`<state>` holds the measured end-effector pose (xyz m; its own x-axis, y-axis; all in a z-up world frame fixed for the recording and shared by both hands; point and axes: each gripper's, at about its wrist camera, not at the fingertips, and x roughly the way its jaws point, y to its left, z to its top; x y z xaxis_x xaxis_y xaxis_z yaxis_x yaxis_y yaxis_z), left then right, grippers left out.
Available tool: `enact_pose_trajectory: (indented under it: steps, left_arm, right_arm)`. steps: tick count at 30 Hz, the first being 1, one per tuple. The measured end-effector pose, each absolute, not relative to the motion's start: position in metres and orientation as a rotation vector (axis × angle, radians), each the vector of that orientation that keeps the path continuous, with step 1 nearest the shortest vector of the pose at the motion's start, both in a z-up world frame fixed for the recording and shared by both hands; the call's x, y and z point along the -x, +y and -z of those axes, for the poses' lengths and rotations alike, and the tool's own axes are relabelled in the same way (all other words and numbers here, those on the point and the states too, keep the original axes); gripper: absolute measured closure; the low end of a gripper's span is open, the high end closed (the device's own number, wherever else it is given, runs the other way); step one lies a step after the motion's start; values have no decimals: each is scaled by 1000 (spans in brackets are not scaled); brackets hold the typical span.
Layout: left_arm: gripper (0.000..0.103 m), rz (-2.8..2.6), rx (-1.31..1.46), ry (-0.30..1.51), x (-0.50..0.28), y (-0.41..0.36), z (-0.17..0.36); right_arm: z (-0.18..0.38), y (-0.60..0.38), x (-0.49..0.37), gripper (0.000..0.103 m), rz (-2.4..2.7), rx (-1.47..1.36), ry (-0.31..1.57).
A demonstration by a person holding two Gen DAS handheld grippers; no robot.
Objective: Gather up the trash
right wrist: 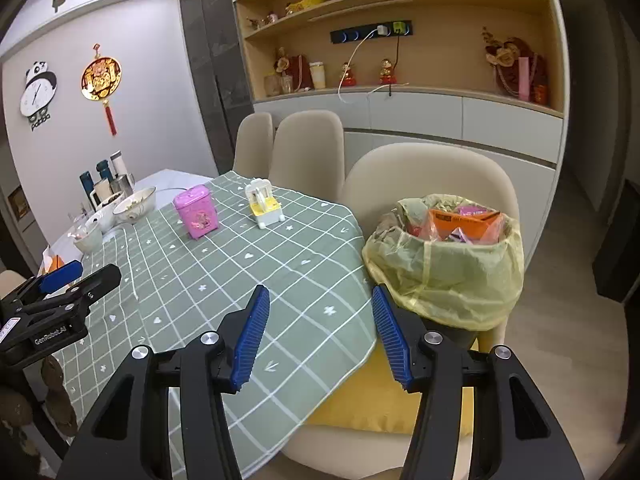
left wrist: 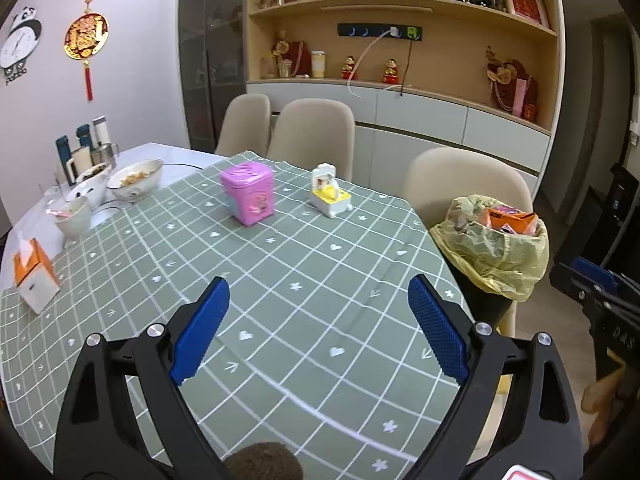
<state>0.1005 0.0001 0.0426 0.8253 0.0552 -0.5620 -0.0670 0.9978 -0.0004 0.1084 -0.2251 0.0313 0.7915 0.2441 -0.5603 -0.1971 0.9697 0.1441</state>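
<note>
A trash bin lined with a yellow bag (left wrist: pixel 496 248) stands on a chair at the table's right edge; it also shows in the right wrist view (right wrist: pixel 452 264). Orange and pink wrappers (right wrist: pixel 466 224) lie inside it. My left gripper (left wrist: pixel 318 300) is open and empty above the green checked tablecloth (left wrist: pixel 280 280). My right gripper (right wrist: pixel 320 312) is open and empty, over the table's edge just left of the bin. The left gripper also shows at the left of the right wrist view (right wrist: pixel 60 280).
A pink toy box (left wrist: pixel 249 194) and a white-yellow toy (left wrist: pixel 330 196) stand on the far part of the cloth. Bowls (left wrist: pixel 136 180), cups and bottles sit at the far left. An orange-white tissue box (left wrist: pixel 34 276) is at the left. Beige chairs (left wrist: pixel 312 136) line the far side.
</note>
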Motion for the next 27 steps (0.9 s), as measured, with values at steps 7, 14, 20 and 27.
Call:
enact_pose_trajectory:
  steps: [7, 14, 20, 27]
  left_arm:
    - [17, -74, -10, 559, -80, 7, -50]
    - [17, -50, 7, 549, -65, 9, -54]
    - [17, -41, 11, 545, -60, 7, -55]
    - [17, -25, -6, 539, -55, 4, -57]
  right_arm:
    - [-37, -203, -85, 52, -193, -68, 557]
    - [-44, -190, -71, 52, -182, -35, 543]
    - [-45, -186, -63, 52, -183, -26, 540]
    - [-49, -186, -58, 52, -179, -25, 524]
